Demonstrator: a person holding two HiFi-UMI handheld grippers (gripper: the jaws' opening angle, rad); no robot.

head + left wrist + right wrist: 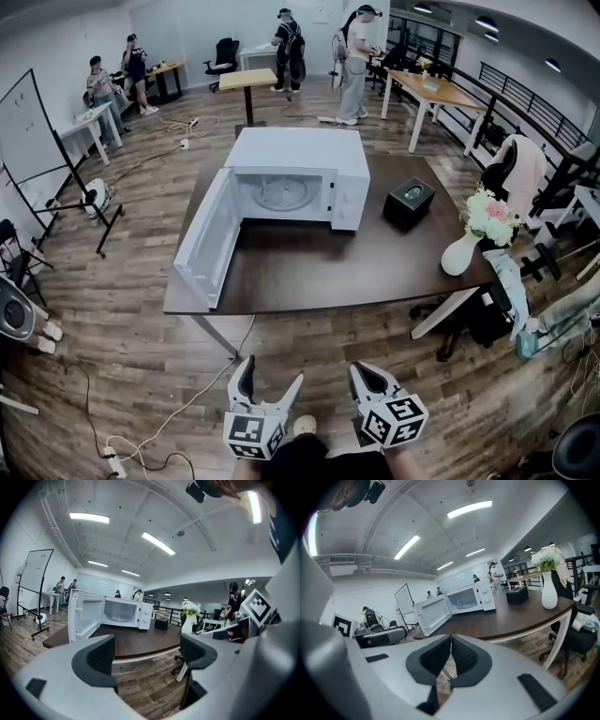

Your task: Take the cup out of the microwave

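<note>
The door [208,239] already hangs open at the left of the microwave [300,155], which sits on the worktop [319,272] at frame centre. A small pale shape in the cavity may be the cup [461,604]; it is too small to be sure. At the bottom edge, well short of the worktop, the left gripper [272,373] has its jaws wide apart and empty, and the right gripper [366,375] has its jaws together on nothing. Reaching, gripping and lifting out all remain.
</note>
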